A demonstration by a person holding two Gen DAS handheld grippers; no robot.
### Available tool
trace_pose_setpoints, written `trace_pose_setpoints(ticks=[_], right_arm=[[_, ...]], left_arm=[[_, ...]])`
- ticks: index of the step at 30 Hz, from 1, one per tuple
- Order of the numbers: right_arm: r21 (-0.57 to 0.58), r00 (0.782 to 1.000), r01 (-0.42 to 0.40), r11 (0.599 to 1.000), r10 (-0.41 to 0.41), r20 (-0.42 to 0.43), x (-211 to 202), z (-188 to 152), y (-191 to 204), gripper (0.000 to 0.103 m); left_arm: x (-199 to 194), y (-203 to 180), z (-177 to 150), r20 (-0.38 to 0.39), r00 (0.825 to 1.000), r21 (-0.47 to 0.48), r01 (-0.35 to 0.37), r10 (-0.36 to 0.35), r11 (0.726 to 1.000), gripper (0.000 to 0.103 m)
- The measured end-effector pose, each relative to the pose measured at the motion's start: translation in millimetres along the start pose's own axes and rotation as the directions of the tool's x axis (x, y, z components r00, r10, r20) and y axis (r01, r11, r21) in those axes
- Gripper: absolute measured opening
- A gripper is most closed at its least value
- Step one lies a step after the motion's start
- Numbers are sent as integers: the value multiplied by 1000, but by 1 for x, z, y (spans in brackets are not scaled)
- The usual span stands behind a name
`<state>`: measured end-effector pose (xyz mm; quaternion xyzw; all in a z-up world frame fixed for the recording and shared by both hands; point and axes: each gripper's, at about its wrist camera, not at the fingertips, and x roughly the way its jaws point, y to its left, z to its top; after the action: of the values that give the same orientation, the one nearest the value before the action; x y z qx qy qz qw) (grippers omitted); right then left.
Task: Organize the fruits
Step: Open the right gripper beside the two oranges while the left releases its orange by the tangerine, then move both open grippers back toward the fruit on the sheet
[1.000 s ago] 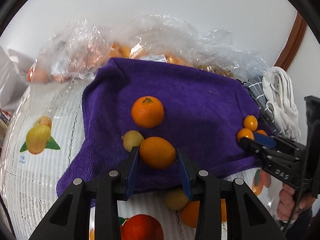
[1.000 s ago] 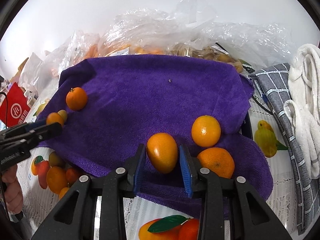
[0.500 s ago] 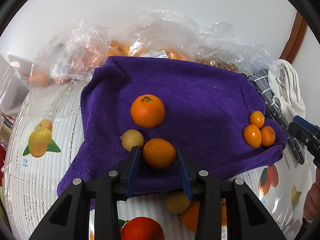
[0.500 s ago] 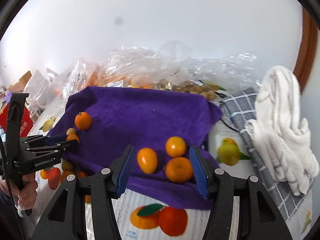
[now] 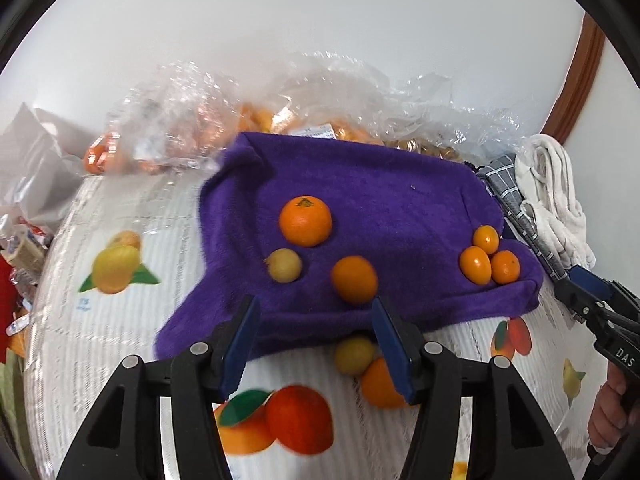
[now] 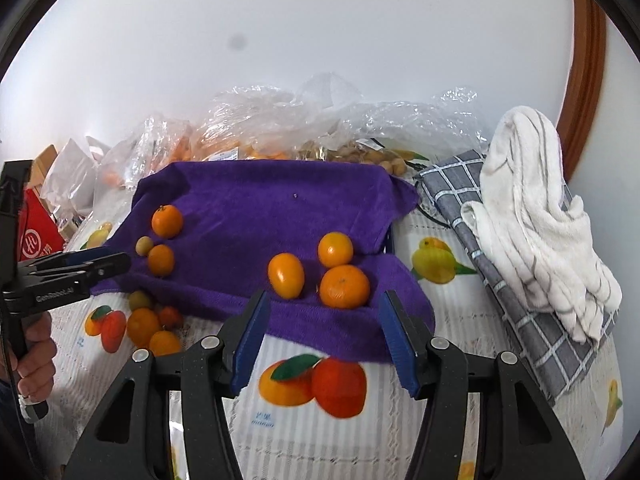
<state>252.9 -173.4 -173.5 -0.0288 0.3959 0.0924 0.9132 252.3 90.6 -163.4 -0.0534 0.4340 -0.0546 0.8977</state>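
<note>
Now both tools are empty with jaws opening: the left tool (image 5: pixel 316 334) hangs back from its orange fruit (image 5: pixel 354 285), the right tool (image 6: pixel 322 330) from its oval fruit (image 6: pixel 285 275), both lying on the purple towel (image 5: pixel 380 200). Round fruit on that sloping towel could probably roll off onto the tabletop (image 6: pixel 432 312), where loose pieces (image 6: pixel 150 326) already lie. A second ago each tool clamped its fruit; both have since let go and drawn back.

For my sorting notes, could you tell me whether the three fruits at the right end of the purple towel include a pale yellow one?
No, the three fruits there are all orange.
</note>
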Motion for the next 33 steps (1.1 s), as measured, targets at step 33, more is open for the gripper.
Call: trace_pose_setpoints(ticks=[33], right_arm=[[-122,978,-182,976,167,-125,31,-49,113,46]], left_arm=[[-25,74,-89,-30,993,-37,-115,114,993,56]])
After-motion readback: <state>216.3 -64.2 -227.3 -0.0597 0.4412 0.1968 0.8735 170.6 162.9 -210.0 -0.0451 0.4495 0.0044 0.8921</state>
